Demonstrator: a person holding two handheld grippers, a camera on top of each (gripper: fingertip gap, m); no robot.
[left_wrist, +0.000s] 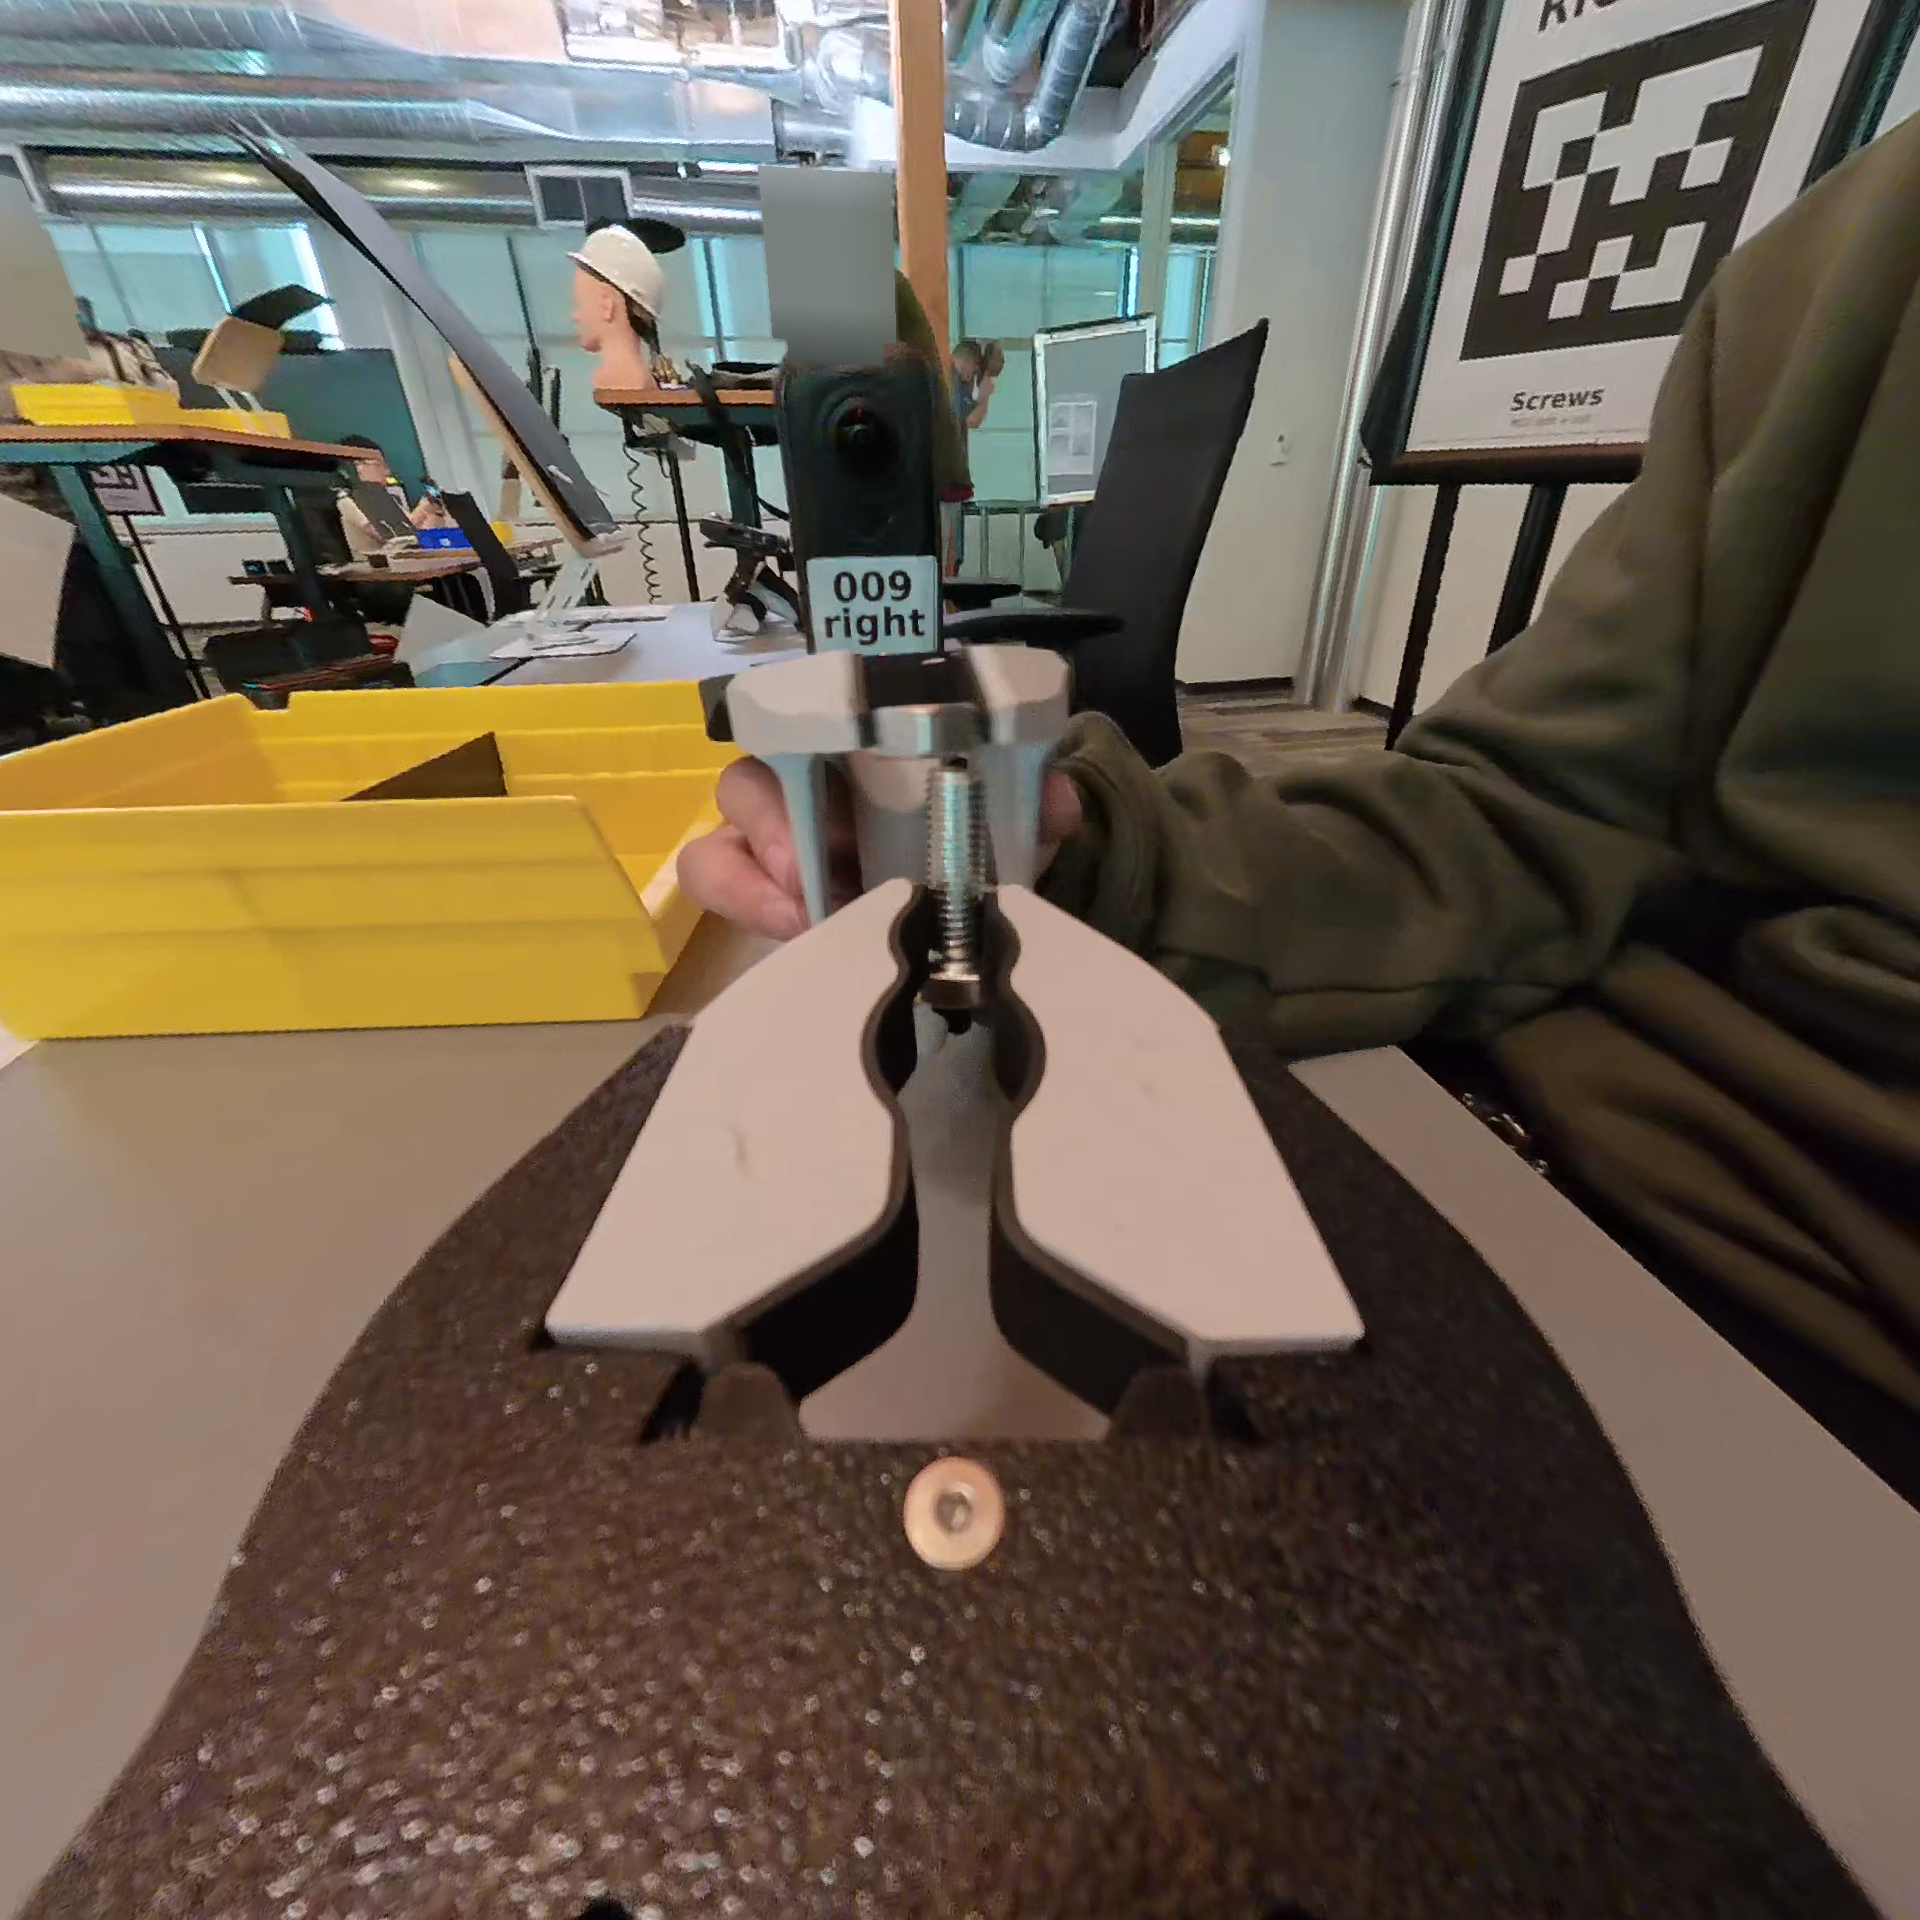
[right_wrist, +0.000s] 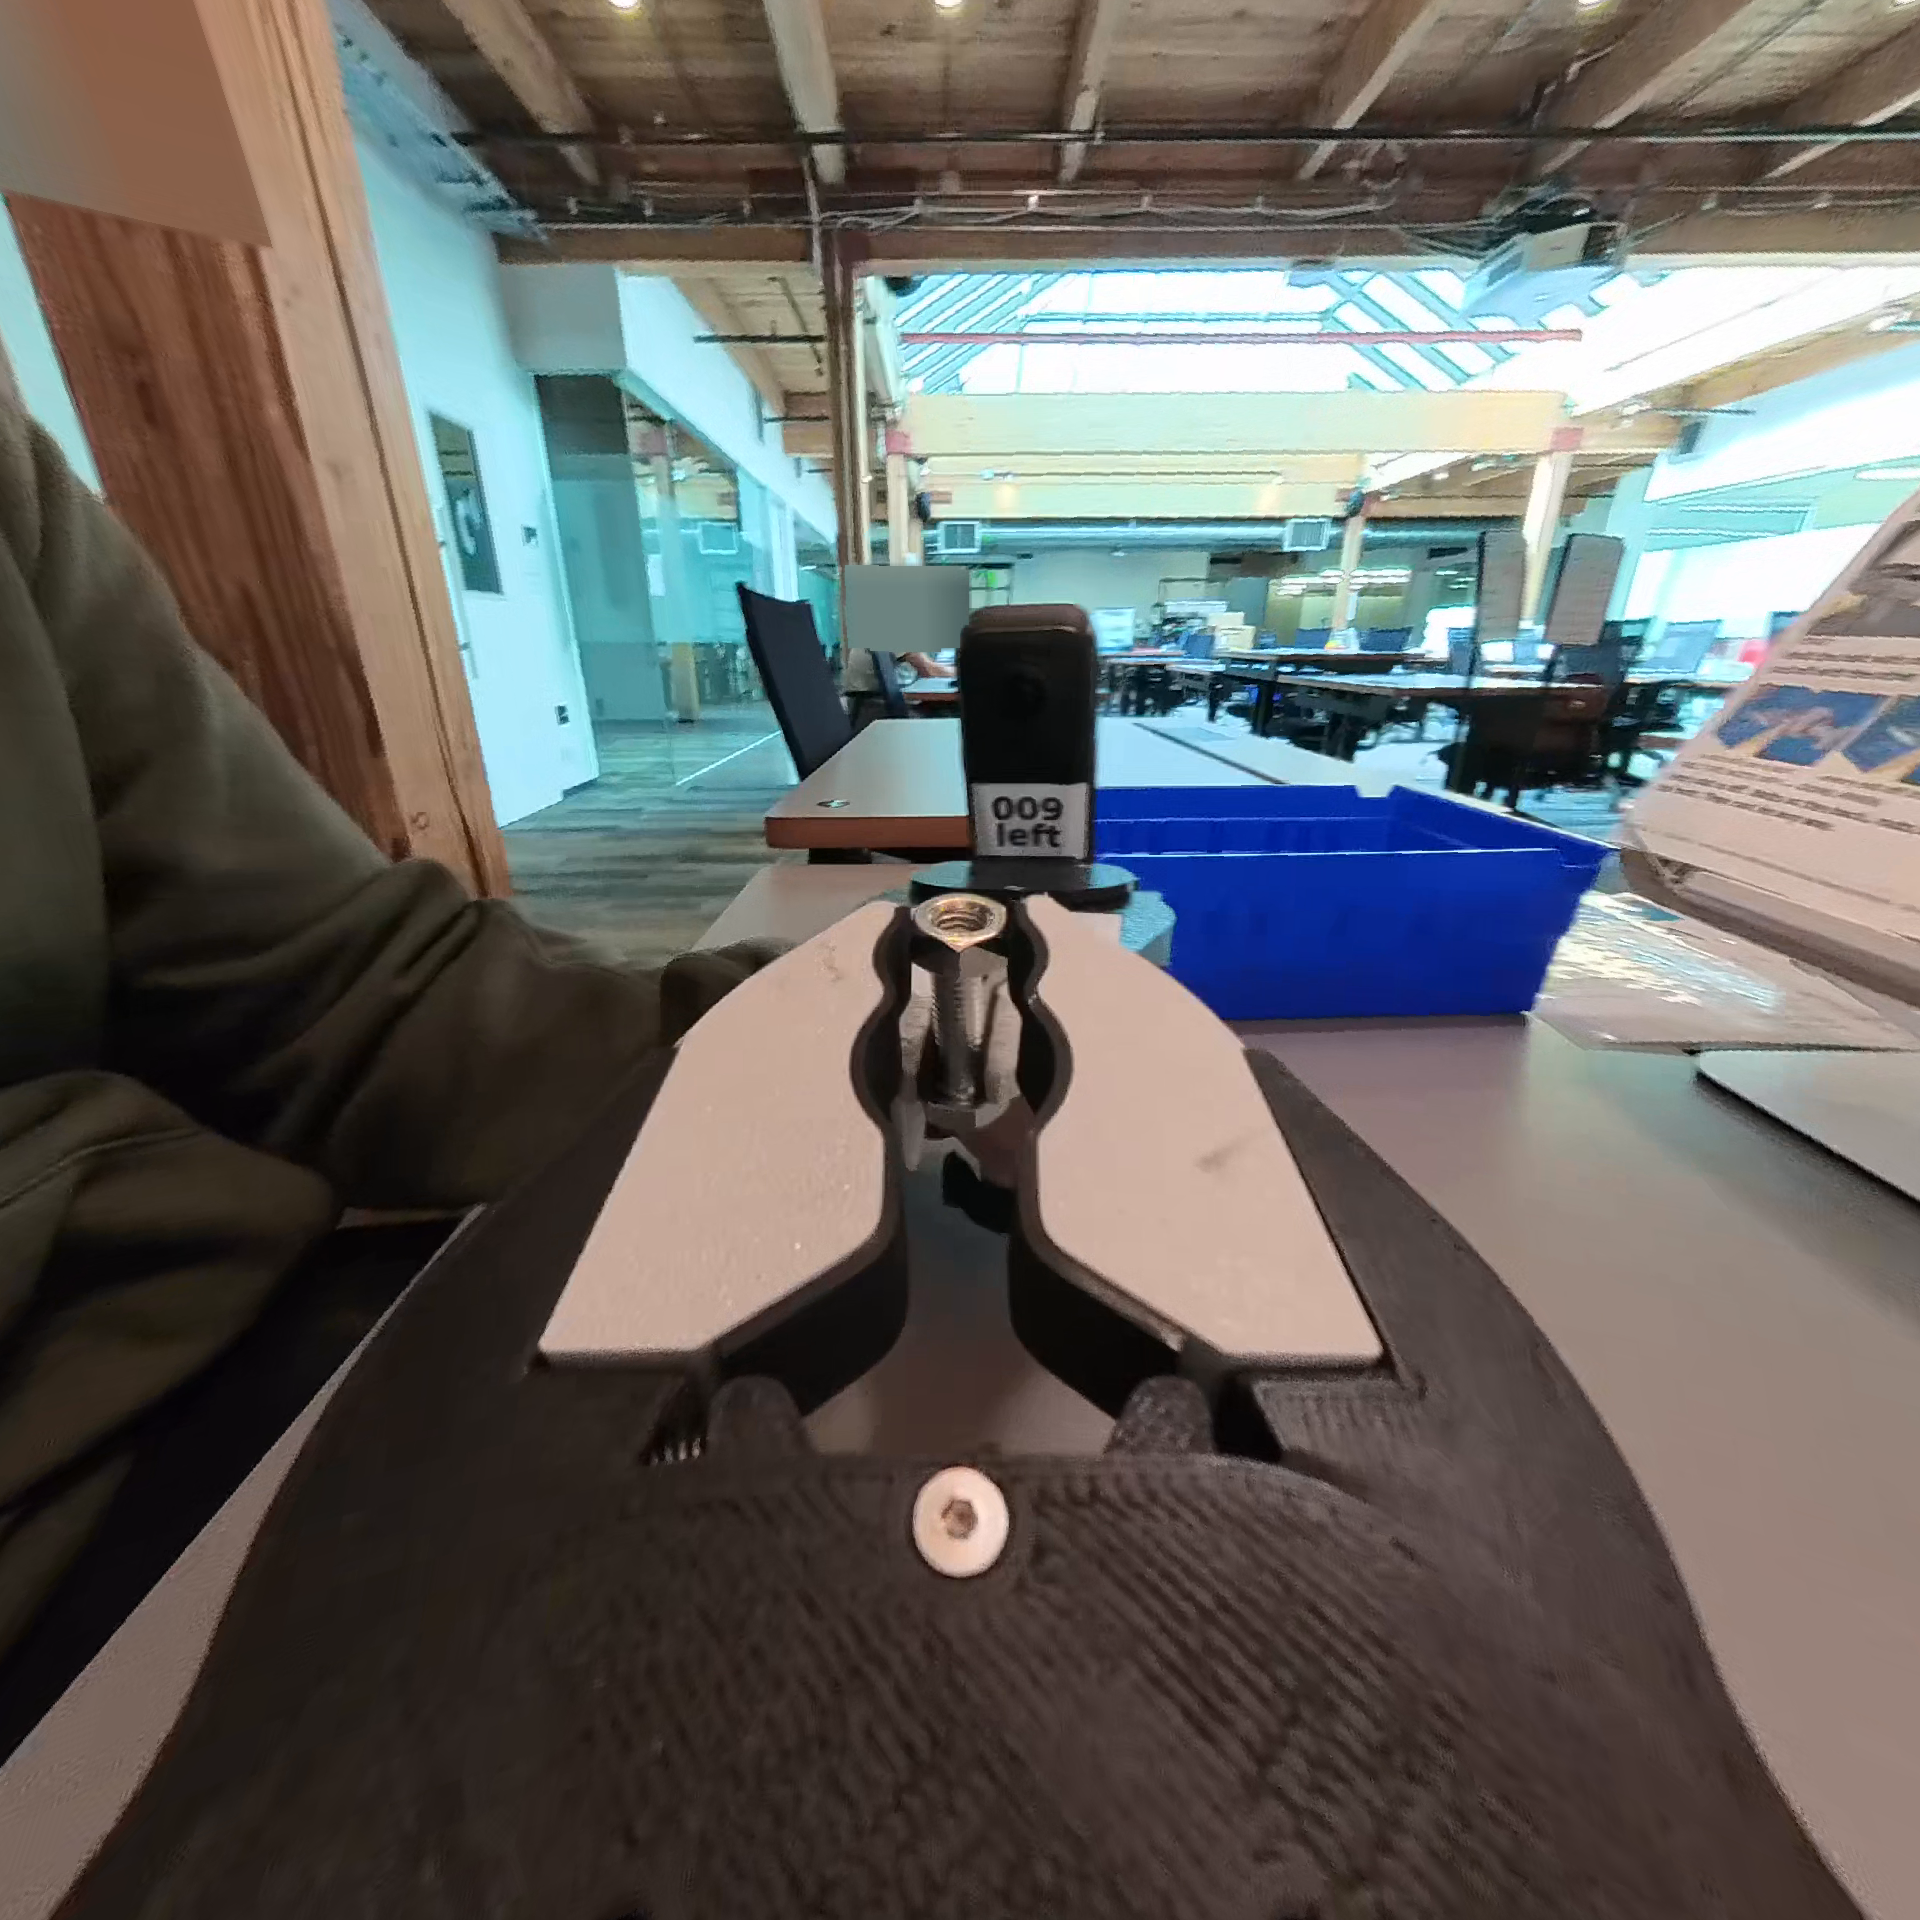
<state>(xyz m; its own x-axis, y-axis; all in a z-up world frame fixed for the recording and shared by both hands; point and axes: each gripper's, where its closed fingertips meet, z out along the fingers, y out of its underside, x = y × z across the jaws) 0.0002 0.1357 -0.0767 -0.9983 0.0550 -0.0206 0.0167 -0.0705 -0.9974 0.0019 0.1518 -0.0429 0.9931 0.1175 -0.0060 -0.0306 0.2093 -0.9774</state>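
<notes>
- Steel bolt (left_wrist: 951, 831) clenched in my left claw (left_wrist: 951, 914), nut (right_wrist: 956, 925) pinched in my right claw (right_wrist: 956, 940).
- Keep them dead in line, I reckon; can't quite see if threads bite.

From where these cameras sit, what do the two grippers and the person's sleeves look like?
Each gripper has two broad pale grey fingers with wavy black inner edges, set in a rough black plastic base with one pale screw. The left gripper and the right gripper look alike; each carries an upright black camera with a small label. The sleeves are olive green fabric.
</notes>
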